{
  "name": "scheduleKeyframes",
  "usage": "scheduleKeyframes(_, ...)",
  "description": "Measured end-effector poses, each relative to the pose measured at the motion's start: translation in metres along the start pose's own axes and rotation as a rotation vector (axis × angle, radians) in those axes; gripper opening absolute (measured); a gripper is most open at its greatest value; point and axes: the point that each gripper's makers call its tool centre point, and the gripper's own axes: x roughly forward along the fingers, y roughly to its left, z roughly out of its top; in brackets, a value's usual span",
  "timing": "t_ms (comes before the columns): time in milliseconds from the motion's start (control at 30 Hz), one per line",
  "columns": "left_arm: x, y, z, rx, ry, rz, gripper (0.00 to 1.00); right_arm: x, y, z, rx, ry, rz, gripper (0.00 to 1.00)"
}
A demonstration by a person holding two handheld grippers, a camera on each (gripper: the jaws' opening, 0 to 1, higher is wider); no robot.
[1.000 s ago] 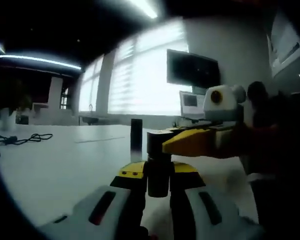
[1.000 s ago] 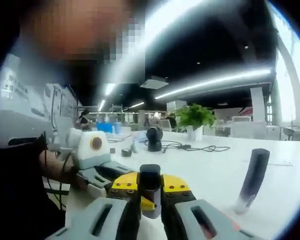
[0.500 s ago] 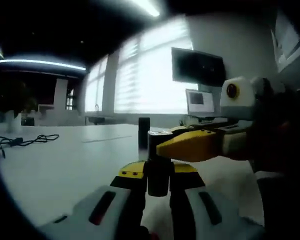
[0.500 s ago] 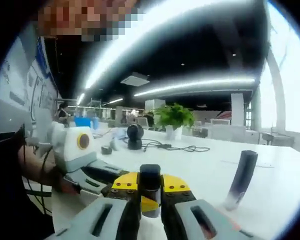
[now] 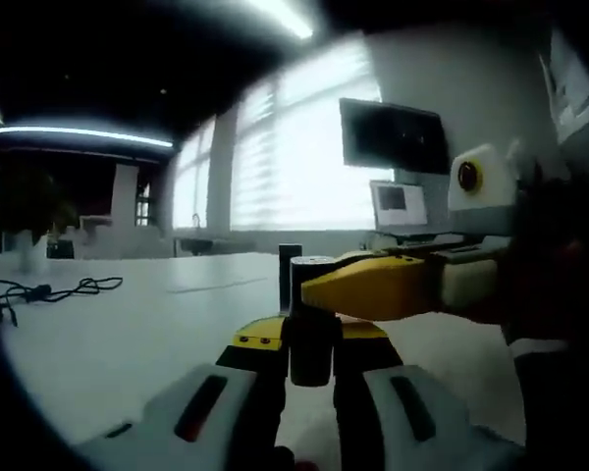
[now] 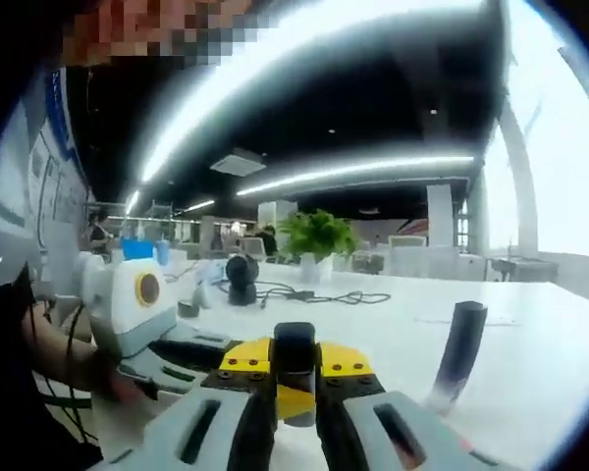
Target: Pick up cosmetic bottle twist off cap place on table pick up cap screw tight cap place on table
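In the left gripper view, my left gripper (image 5: 312,355) is pinching the dark cosmetic bottle (image 5: 311,339) upright between its jaws, held above the white counter (image 5: 128,329). My right gripper (image 5: 393,285) reaches in from the right of that view, its yellow jaw lying across the top of the bottle; whether it touches the neck I cannot tell. Just behind, a dark upright tube (image 5: 290,265) stands on the counter. Farther off, a black cable (image 5: 54,290) lies at the left, and a dark wall screen (image 5: 393,137) hangs beside bright windows.

In the right gripper view, my right gripper (image 6: 296,385) is clamped on the black cap (image 6: 294,358). My left gripper (image 6: 172,348) enters from the left, with a hand (image 6: 113,378) behind it. The dark tube (image 6: 456,353) leans at the right on the counter (image 6: 393,324). Beyond it sit a small black device (image 6: 241,278) with its cable and a green plant (image 6: 316,235).
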Motion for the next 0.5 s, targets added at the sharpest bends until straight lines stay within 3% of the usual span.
scheduleKeyframes(133, 0.005, 0.0, 0.013, 0.029, -0.047, 0.004, 0.07, 0.0, -0.003, 0.012, -0.035, -0.019, -0.011, 0.08)
scheduleKeyframes(267, 0.008, 0.001, 0.012, 0.008, -0.064, 0.003, 0.07, 0.001, -0.007, 0.013, -0.041, -0.013, -0.015, 0.08)
scheduleKeyframes(500, 0.009, -0.001, 0.002, 0.025, -0.029, -0.006, 0.07, -0.001, -0.009, 0.002, -0.038, 0.013, -0.025, 0.08)
